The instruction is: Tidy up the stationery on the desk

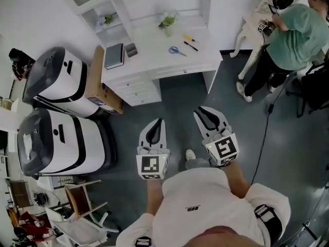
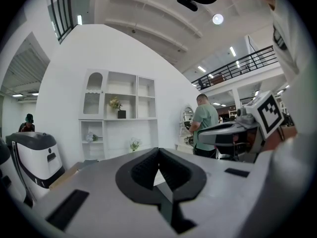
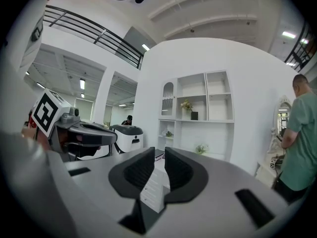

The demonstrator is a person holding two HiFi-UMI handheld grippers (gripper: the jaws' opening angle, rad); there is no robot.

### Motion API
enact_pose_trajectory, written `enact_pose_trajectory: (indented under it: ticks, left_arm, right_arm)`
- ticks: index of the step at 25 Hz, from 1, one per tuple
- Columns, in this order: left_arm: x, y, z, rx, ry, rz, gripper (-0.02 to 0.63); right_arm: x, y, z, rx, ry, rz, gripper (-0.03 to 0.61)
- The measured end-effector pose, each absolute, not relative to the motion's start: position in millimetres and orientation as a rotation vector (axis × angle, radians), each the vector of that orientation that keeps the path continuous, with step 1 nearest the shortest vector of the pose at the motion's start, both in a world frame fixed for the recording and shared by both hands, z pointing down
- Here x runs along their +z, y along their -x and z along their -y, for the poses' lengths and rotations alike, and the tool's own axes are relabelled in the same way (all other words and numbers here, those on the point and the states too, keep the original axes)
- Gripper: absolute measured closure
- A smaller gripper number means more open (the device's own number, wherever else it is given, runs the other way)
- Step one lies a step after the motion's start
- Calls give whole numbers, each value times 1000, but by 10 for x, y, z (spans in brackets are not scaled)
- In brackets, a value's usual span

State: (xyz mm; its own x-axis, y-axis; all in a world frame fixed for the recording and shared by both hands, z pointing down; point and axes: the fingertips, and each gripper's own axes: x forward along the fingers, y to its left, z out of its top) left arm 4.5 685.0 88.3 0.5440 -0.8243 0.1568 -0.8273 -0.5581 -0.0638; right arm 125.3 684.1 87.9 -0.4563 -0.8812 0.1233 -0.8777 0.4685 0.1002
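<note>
Nothing tidied yet, I'd say: left gripper (image 1: pixel 160 121) fingers closed empty, right gripper (image 1: pixel 202 110) fingers narrowly parted, both needing to approach the blue-handled scissors (image 1: pixel 177 50) on the white tabletop (image 1: pixel 154 48).

A white desk (image 1: pixel 154 49) with shelving (image 1: pixel 134 8) stands against white walls (image 1: pixel 31 14) on a dark grey floor (image 1: pixel 180 99).

Yellow stick (image 1: pixel 188 37) and dark stick (image 1: pixel 191 46) at the desk's (image 1: pixel 154 48) 2 o'clock: too small to be identified. Person in green (image 1: pixel 294 32) at 1 o'clock is cropped by the top edge. Person in black (image 1: pixel 18 62) at 9 o'clock is cut by the left edge.
</note>
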Motion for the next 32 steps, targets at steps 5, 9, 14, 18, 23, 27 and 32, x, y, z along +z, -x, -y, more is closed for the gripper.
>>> enact_pose_trajectory:
  ticks: [5,9,14,18,23,27,32]
  left_arm:
    - [884,-150,-6581,245,-2710,1518,614]
    - [891,-192,-6425,249,-2704,1532,614]
    - [911,-205,-6211,274,-2704,1537,614]
    - [955,-197,-6030,288,-2705,1534,614]
    - [944,-190,-5731,284,-2716,1525,614]
    - [971,-159,-5459,288,-2723,1514,614]
    - [1015,-102,-5105,288,-2724,1490,614]
  right_arm:
    - [902,-1360,-6548,-35,-1487,2566,535]
    - [896,-1354,-6357,-35,-1454,2591,535]
    - [947,-1404,-6109,-22,-1478,2589,535]
    - [1003,-1398,-5930,-17,-1477,2587,535]
    - [1007,-1382,-5643,-9,-1484,2579,535]
    - [1002,-1348,-5366,-15,-1498,2575,535]
    - [1041,-1295,-5030,-3,-1513,2557,536]
